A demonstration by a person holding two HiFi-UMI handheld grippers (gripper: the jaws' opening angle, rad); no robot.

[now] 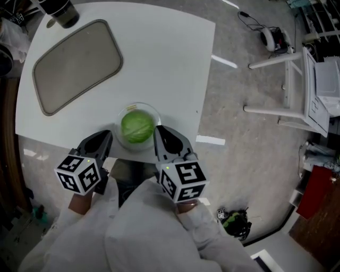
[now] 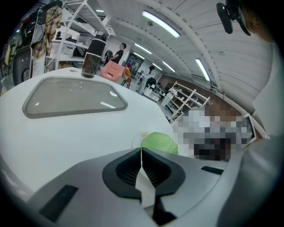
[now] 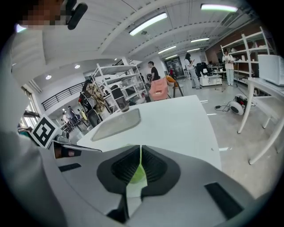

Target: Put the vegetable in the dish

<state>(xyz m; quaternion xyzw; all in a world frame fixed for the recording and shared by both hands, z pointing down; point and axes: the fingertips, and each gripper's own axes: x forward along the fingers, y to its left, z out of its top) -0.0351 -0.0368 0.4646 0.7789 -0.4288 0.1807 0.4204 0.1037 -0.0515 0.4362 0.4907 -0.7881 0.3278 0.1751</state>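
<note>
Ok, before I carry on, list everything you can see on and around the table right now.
table: one, white, upper left of the head view
tray: one, grey, on the table's far left part
cup: one, dark, just beyond the tray
bowl: one, clear, at the table's near edge, between the two grippers
vegetable: one, green and leafy, inside the bowl
stand: one, white, on the floor right of the table
left gripper: one, grey with a marker cube, left of the bowl, jaws shut, holding nothing
right gripper: one, grey with a marker cube, right of the bowl, jaws shut, holding nothing
sleeves: two, white, bottom of the head view
</note>
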